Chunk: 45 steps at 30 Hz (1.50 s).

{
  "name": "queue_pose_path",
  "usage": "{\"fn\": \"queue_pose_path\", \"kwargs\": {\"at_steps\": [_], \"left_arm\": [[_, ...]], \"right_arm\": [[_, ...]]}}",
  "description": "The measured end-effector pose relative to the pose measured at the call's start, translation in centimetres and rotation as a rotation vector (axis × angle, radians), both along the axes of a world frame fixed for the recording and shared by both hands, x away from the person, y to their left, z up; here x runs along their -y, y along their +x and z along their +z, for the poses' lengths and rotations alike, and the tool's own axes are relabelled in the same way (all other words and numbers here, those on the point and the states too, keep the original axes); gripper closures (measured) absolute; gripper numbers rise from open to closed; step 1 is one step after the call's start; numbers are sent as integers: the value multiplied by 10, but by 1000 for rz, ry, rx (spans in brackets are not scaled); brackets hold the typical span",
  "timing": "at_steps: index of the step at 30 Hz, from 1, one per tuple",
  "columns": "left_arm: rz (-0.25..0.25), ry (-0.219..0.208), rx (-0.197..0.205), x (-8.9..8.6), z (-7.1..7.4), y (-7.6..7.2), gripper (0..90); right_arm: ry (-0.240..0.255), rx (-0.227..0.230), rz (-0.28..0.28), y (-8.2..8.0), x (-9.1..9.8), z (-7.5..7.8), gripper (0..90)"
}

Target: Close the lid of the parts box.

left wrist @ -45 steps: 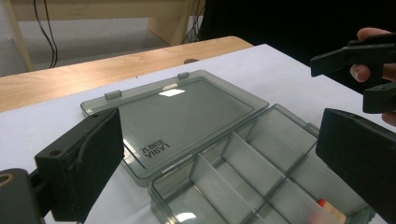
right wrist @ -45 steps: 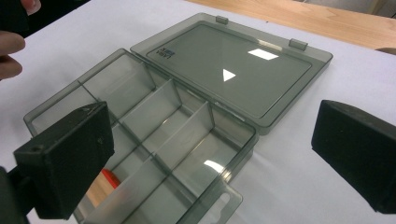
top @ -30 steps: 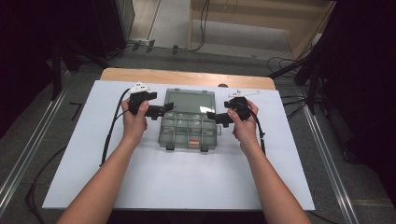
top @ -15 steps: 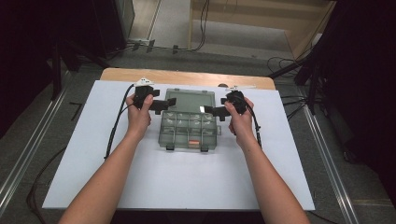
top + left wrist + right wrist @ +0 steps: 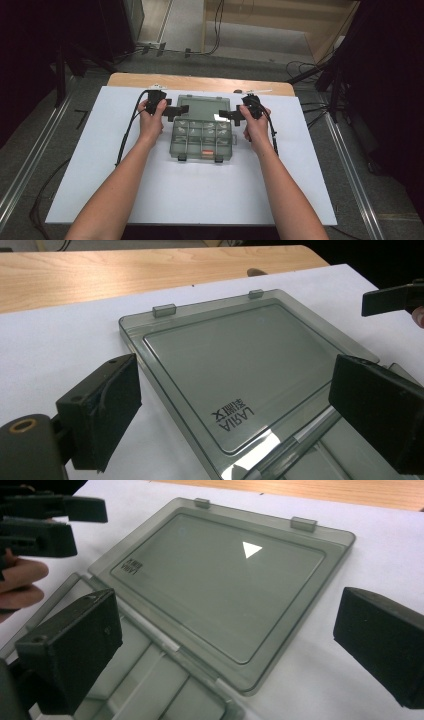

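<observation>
A smoky grey plastic organizer box [image 5: 202,145] sits mid-table with its lid [image 5: 204,106] folded flat behind it. Its compartments hold small pale parts and one orange piece [image 5: 209,152]. My left gripper [image 5: 179,110] hovers open over the lid's left end near the hinge. The right gripper [image 5: 226,115] is open at the lid's right end. The left gripper view has the lid [image 5: 235,365] lying between my spread left gripper [image 5: 237,382] jaws. The right gripper view has the lid [image 5: 225,575] beneath my open right gripper [image 5: 230,625], and the left gripper [image 5: 60,517] at upper left.
A white sheet [image 5: 100,165] covers the table, with a strip of bare wood [image 5: 200,82] along the far edge. Cables trail from both grippers across the sheet. Dark stands and floor cables surround the table.
Both hands have edged a little away from me, from beside the compartments toward the hinge and lid. The box and its flat lid have not moved.
</observation>
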<state>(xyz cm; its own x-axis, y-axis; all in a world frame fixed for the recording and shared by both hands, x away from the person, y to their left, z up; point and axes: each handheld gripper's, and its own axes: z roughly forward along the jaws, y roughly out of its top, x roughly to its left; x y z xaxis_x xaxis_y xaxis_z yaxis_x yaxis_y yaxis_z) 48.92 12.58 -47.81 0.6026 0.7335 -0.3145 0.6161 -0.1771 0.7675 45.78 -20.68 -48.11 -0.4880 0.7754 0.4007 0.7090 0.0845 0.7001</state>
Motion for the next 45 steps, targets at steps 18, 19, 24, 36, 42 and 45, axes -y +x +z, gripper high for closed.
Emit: {"fn": "queue_pose_path", "kwargs": {"at_steps": [18, 19, 24, 36, 42, 45], "left_arm": [[42, 15, -85, 0, -14, 8, 166], [48, 19, -91, 1, -15, 8, 184], [55, 10, -116, 2, -17, 9, 237], [37, 2, -145, 6, -22, 8, 260], [43, 4, -162, 7, -25, 9, 260], [52, -2, -167, 7, -25, 9, 260]], "right_arm": [[41, -112, -38, 12, -1, -23, 36], [53, -120, -38, 12, 0, -24, 37], [94, -183, -77, 15, 4, -28, 100], [139, -240, -108, 16, 6, -32, 263], [135, -250, -103, 15, 2, -32, 304], [143, -258, -108, 16, 2, -33, 338]]}}
